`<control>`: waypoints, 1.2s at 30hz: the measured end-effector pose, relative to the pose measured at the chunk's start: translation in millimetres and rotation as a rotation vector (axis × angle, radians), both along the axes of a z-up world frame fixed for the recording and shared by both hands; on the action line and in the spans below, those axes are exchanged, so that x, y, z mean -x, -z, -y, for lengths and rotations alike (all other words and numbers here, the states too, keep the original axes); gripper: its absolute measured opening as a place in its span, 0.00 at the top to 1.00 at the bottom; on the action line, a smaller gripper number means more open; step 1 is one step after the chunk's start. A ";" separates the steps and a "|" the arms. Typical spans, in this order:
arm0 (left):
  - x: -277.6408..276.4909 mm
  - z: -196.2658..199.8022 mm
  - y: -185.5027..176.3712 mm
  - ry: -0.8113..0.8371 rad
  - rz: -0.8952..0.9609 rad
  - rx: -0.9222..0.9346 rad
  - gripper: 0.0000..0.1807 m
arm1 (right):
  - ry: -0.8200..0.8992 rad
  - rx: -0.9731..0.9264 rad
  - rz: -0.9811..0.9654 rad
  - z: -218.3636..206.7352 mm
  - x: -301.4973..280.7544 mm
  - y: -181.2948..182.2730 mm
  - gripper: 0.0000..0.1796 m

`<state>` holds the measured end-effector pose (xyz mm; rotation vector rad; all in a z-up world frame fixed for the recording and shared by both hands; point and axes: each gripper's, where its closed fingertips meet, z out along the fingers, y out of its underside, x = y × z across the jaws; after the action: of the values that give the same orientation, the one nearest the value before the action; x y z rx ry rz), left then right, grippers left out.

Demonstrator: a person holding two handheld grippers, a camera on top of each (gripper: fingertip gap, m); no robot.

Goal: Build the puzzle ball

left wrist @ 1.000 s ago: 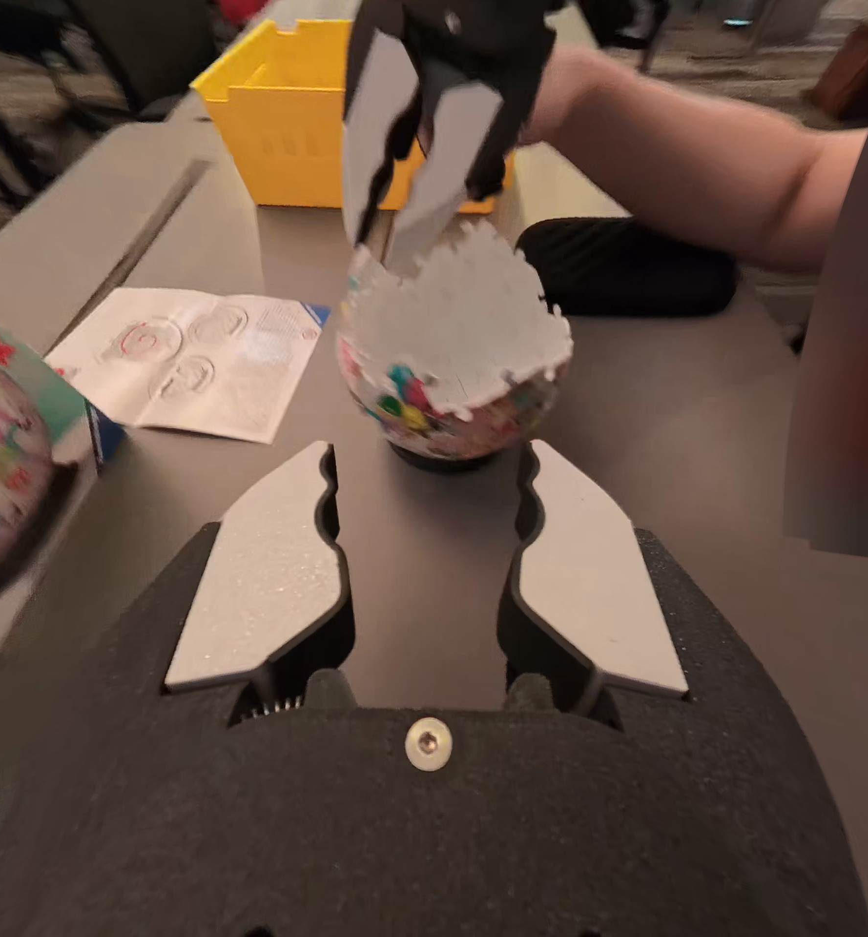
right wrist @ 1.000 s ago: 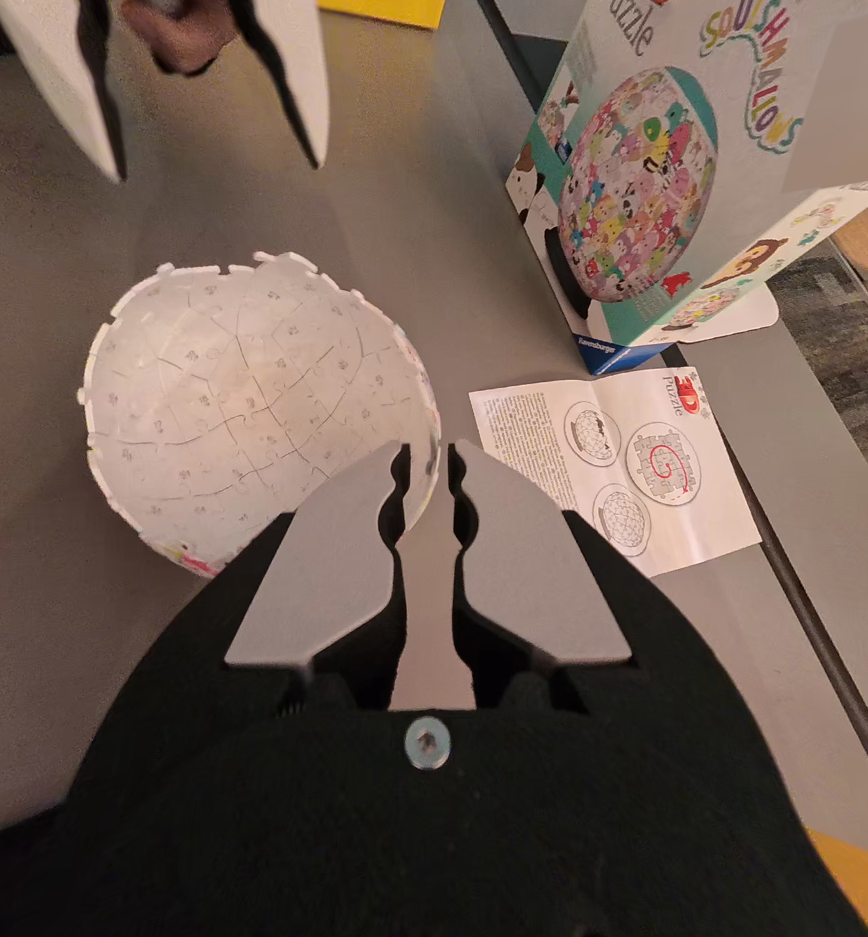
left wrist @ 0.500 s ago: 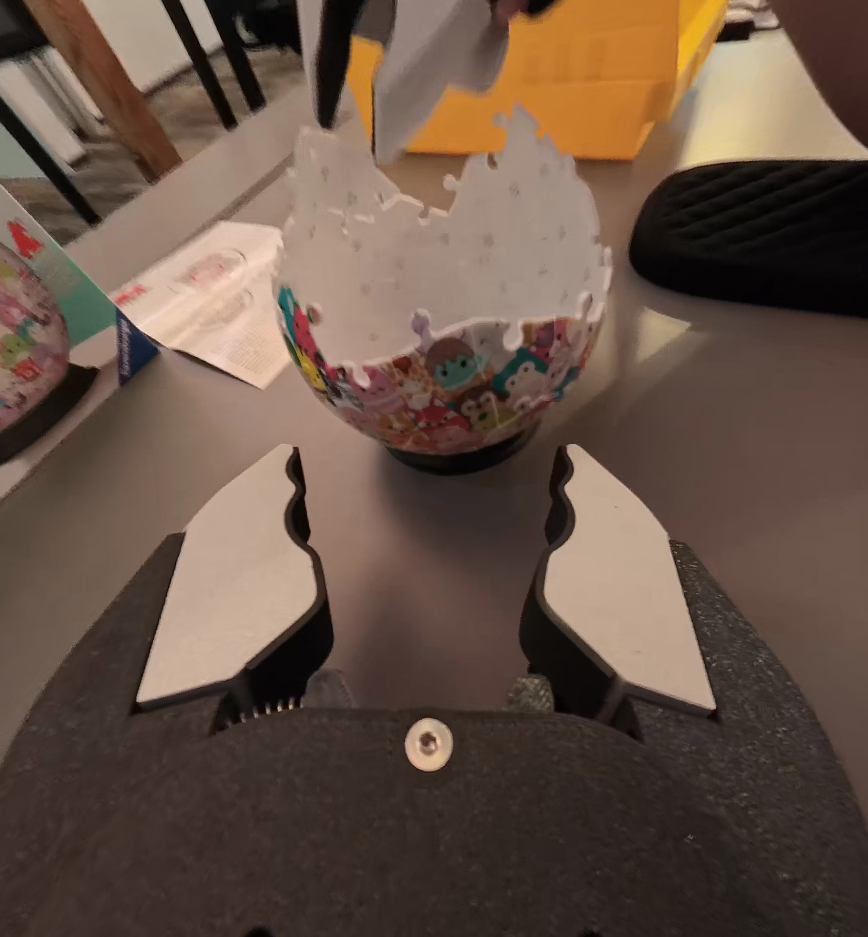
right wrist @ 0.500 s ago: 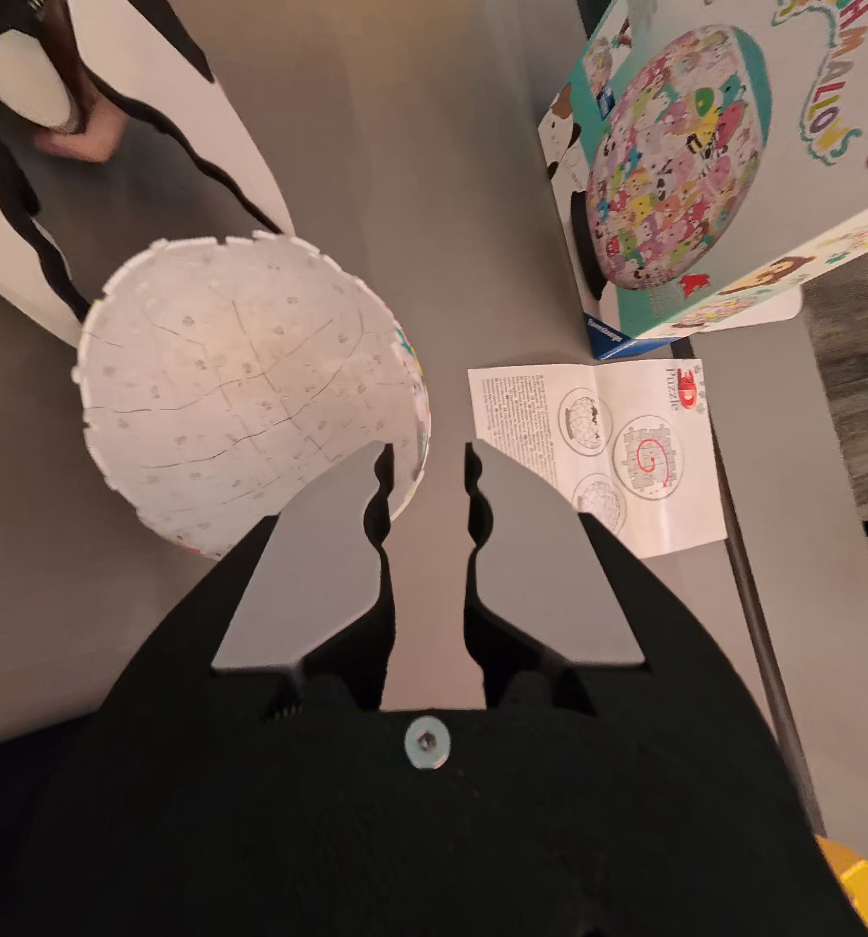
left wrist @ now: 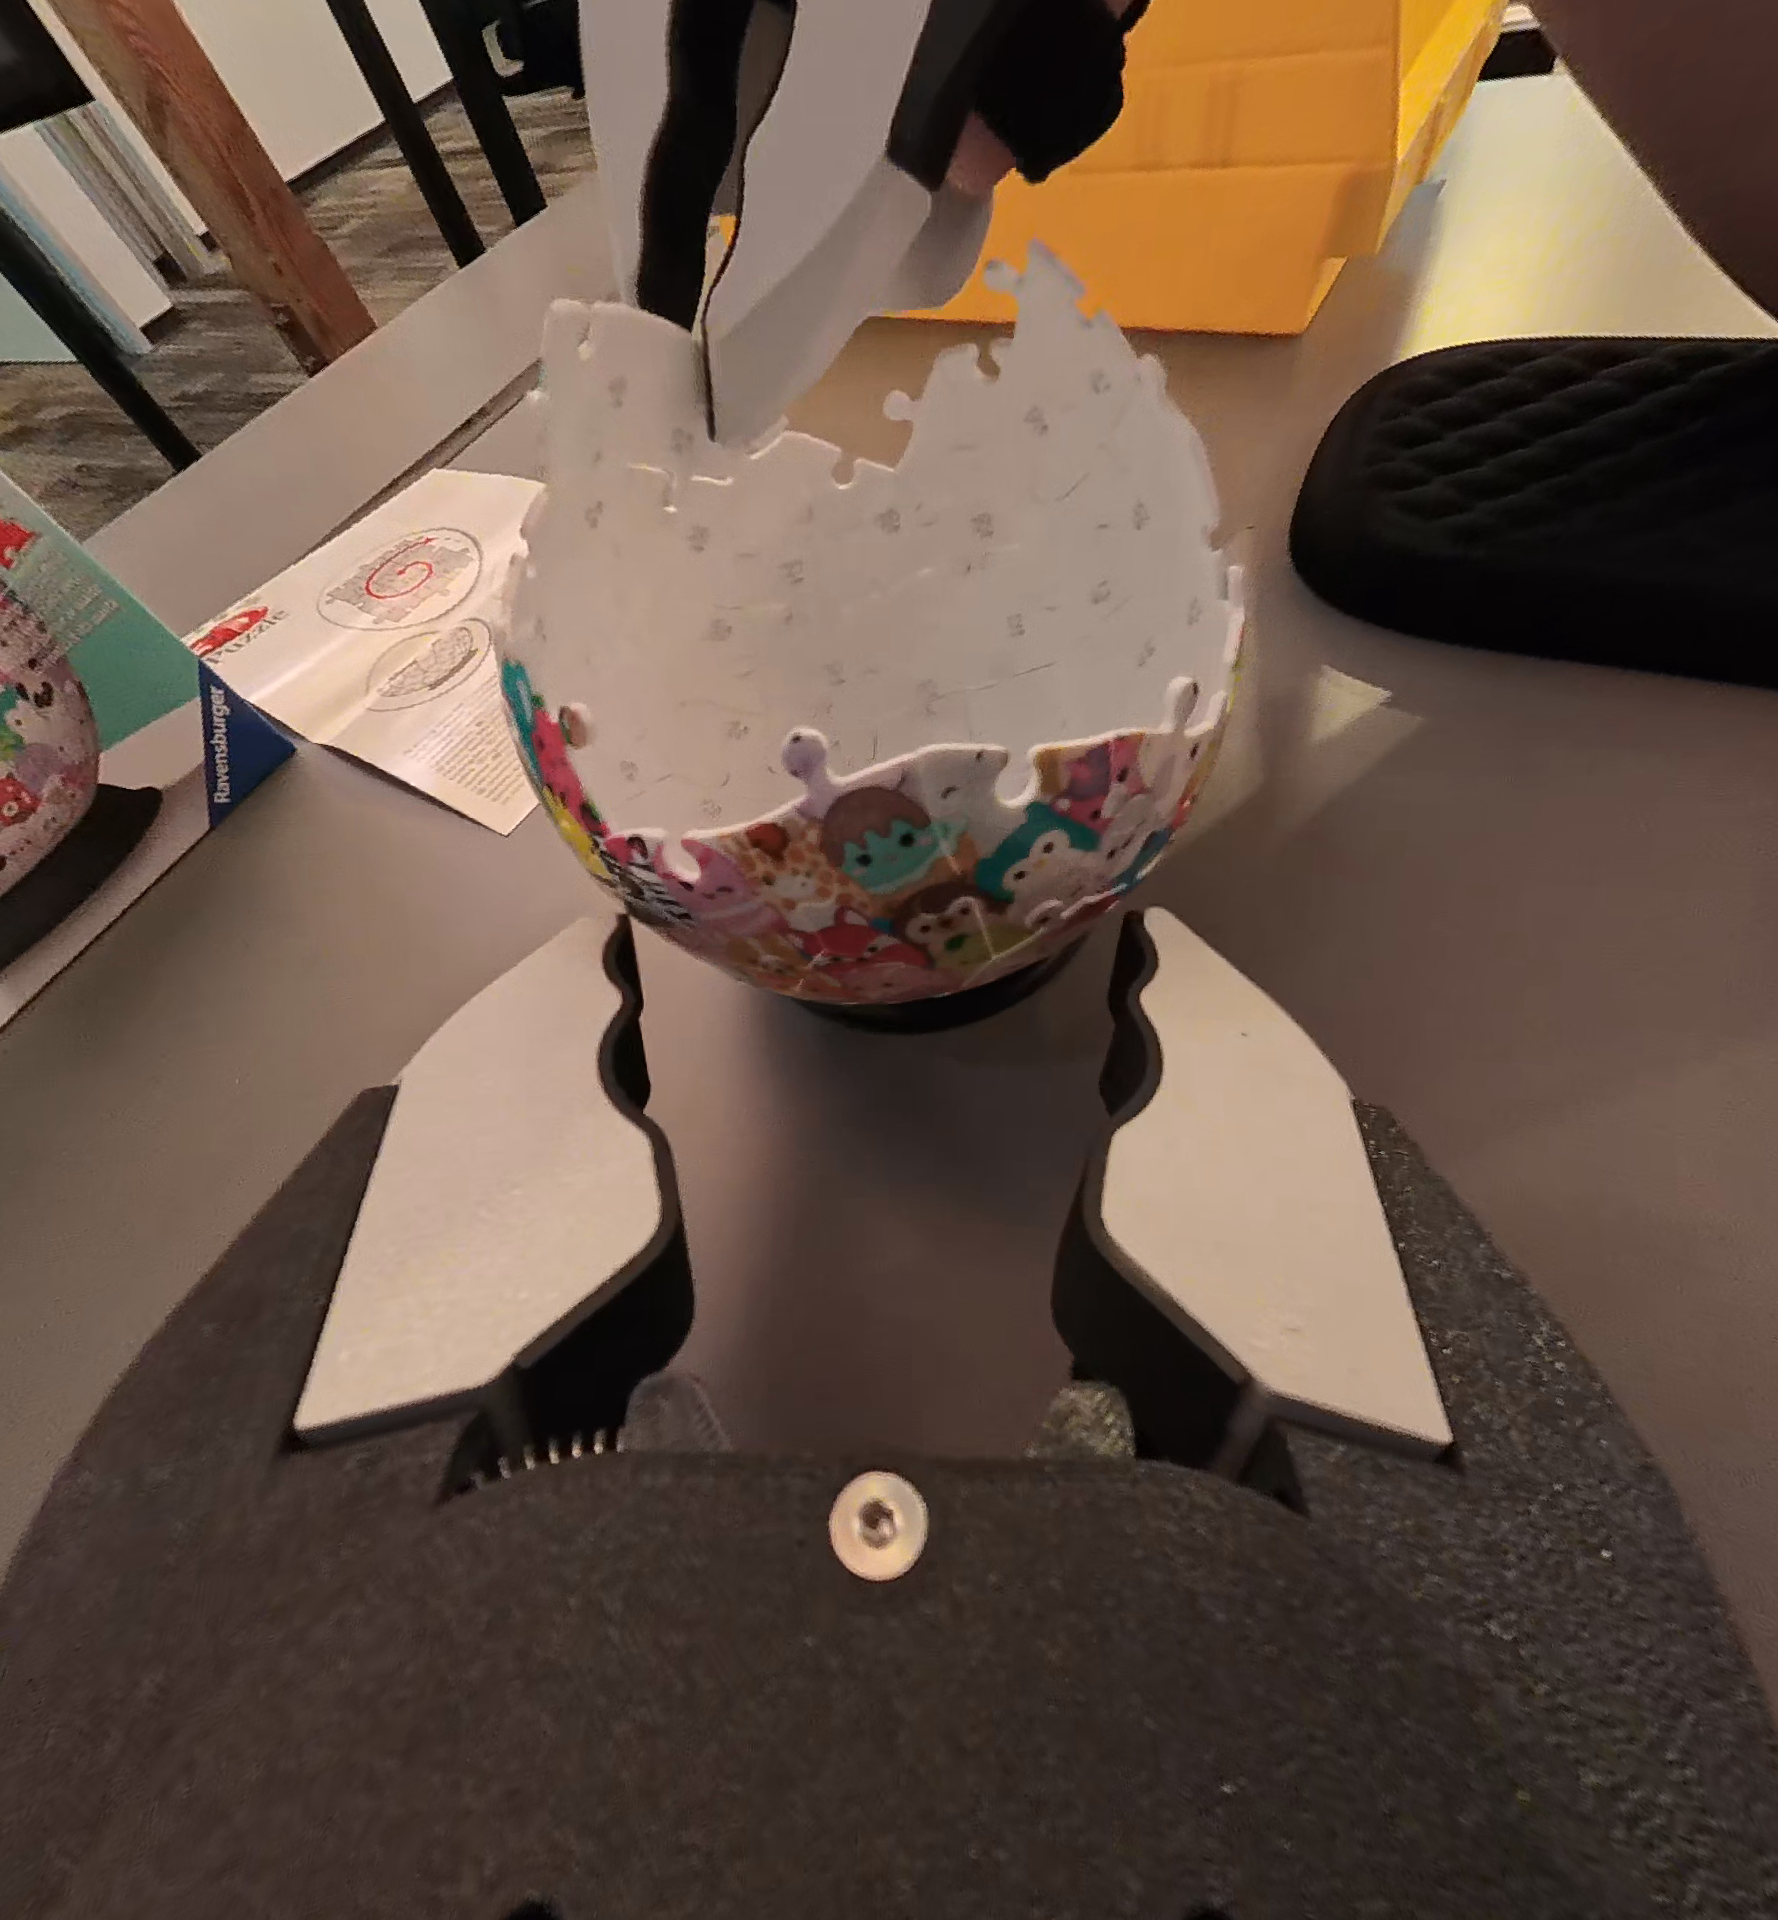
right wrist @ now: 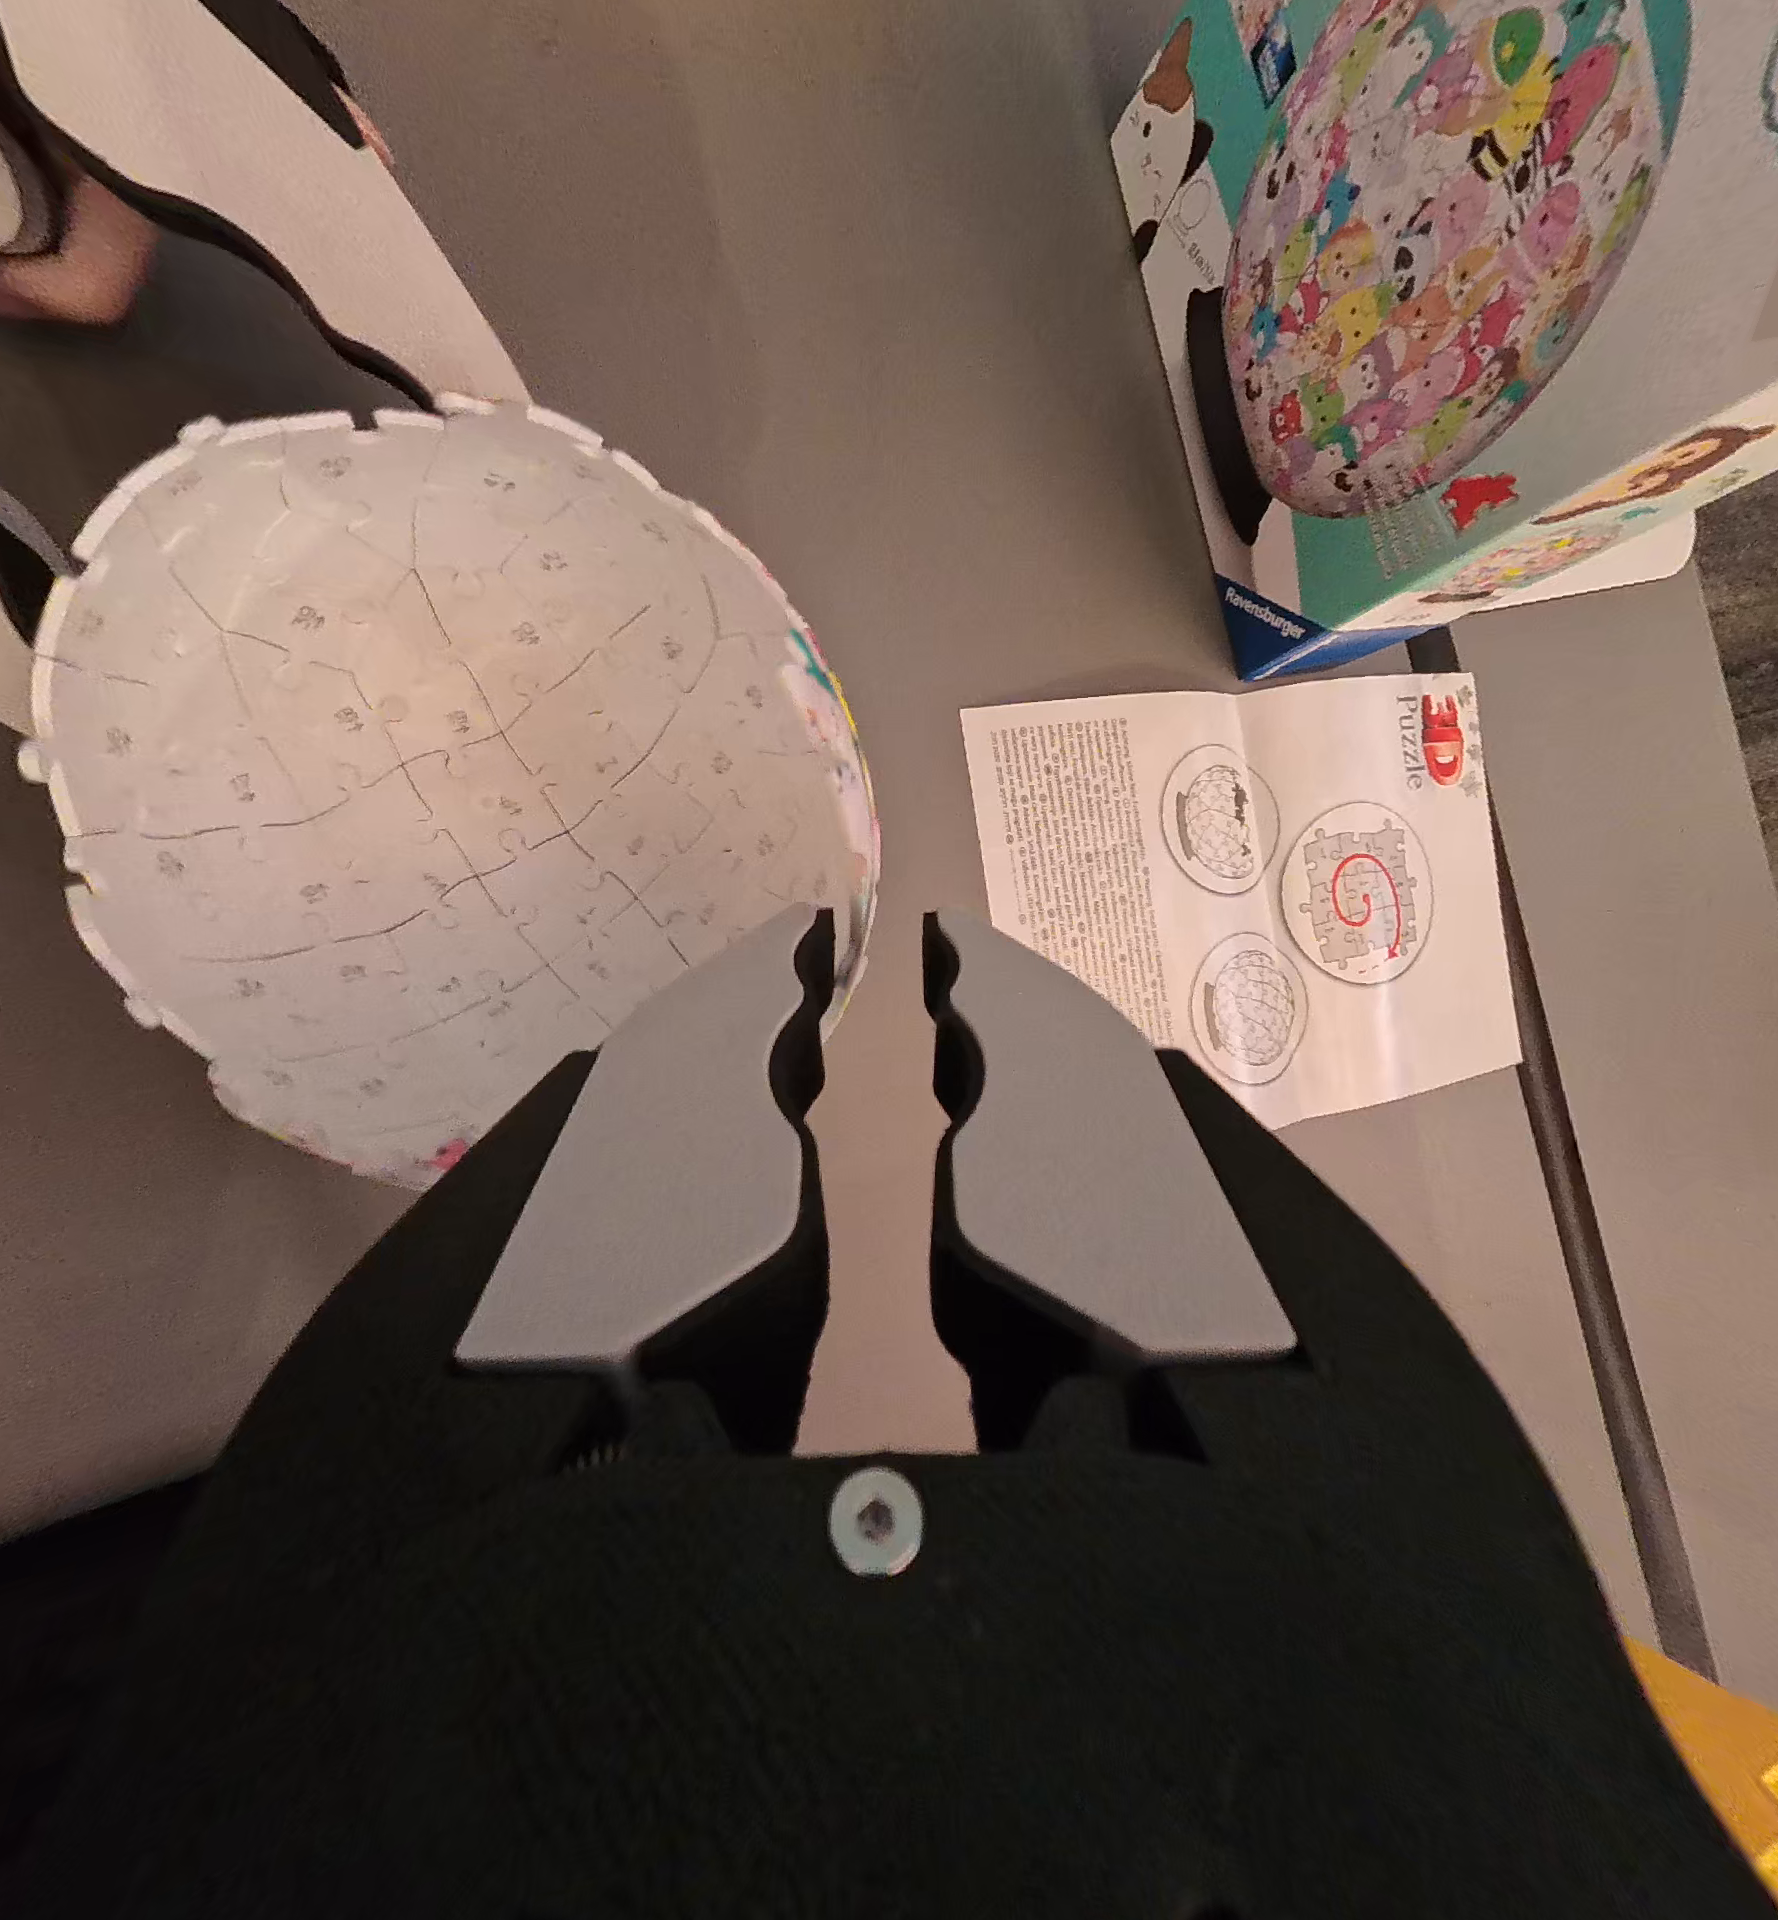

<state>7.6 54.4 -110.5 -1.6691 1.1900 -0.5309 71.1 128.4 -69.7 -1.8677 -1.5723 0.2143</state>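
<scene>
Half-built puzzle ball (left wrist: 869, 665) stands on a black ring stand (left wrist: 926, 1003) on the grey table (left wrist: 1487, 987), roughly centre of the working area. It is an open shell: printed cartoon faces outside, plain white inside with small marks on each piece. The opening faces up and is tipped toward the left gripper; the far wall rises much higher than the near one, ending in a jagged edge of tabs and notches. No real long axis, the shell being round; from above, in the right wrist view, the ball (right wrist: 428, 790) reads as a near-circular bowl.

Left gripper (left wrist: 874, 966): jaws spread wide, nothing between them, tips low at table level just in front of the ball's base, one either side of the stand. Whether they touch it cannot be told.

Right gripper (right wrist: 874, 925): above the ball's rim, pointing down. Jaws a narrow gap apart, holding nothing; bare table shows between them. In the left wrist view its tips (left wrist: 739, 395) reach down at the high far edge of the shell; contact cannot be told.

Beyond the ball: folded instruction sheet (right wrist: 1249, 894) flat on the table, puzzle box (right wrist: 1467, 312) just behind it. Yellow bin (left wrist: 1228, 177) at the far side; black padded rest (left wrist: 1591, 509) to the ball's right.
</scene>
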 end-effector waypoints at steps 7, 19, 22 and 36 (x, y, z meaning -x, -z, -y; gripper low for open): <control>-0.2 -1.0 -0.4 -0.005 0.011 0.021 0.53 | 0.030 -0.017 0.014 -5.2 3.6 5.2 0.88; -0.7 0.2 -1.0 0.003 0.016 0.027 0.54 | 0.058 0.000 0.065 -4.5 7.3 14.9 0.97; -1.1 0.8 -1.2 0.006 0.016 0.026 0.54 | 0.072 0.028 0.055 -3.2 6.6 14.9 0.97; -1.2 1.8 -0.7 0.012 0.005 0.020 0.56 | 0.072 0.014 0.048 -2.9 5.6 14.0 0.96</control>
<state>8.7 52.6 -109.8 -1.6774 1.1954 -0.5559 65.6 131.2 -83.7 -1.9500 -1.5355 0.1494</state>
